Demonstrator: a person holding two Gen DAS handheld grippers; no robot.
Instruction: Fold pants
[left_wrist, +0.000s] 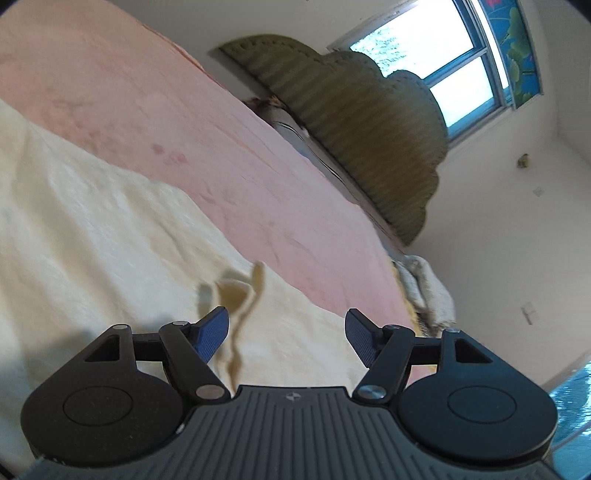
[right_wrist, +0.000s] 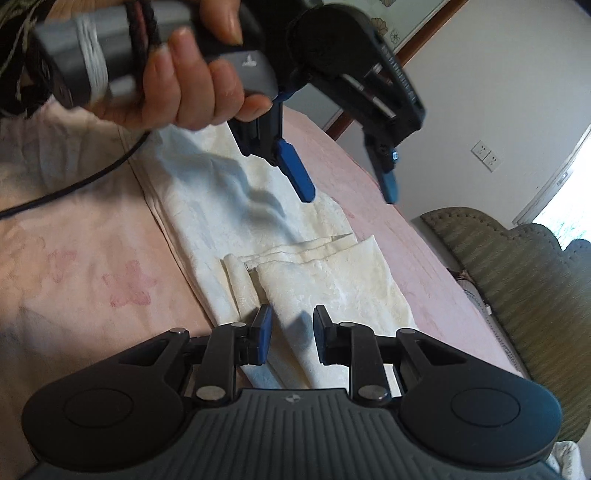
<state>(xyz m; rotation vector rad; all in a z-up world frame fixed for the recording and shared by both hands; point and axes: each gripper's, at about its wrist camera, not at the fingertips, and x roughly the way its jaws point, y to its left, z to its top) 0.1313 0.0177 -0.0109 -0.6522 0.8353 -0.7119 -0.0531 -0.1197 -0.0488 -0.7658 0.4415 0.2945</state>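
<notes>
Cream textured fabric pants (right_wrist: 295, 258) folded on pink bedsheet (right_wrist: 74, 240): left tongs (right_wrist: 347, 184) at twelve o'clock agape and empty, right tongs (right_wrist: 291, 332) narrowly parted, gripping nothing; snagging may undo the fold.

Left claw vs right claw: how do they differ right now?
The left claw stands wide open, while the right claw is nearly closed, a narrow gap left.

The left claw hangs in the air above the cream pants, holding nothing. The right claw sits low over the folded pants, cloth showing in its gap; whether its pads pinch it is unclear.

Both have blue pads on black linkages and point at the pink bedspread.
</notes>
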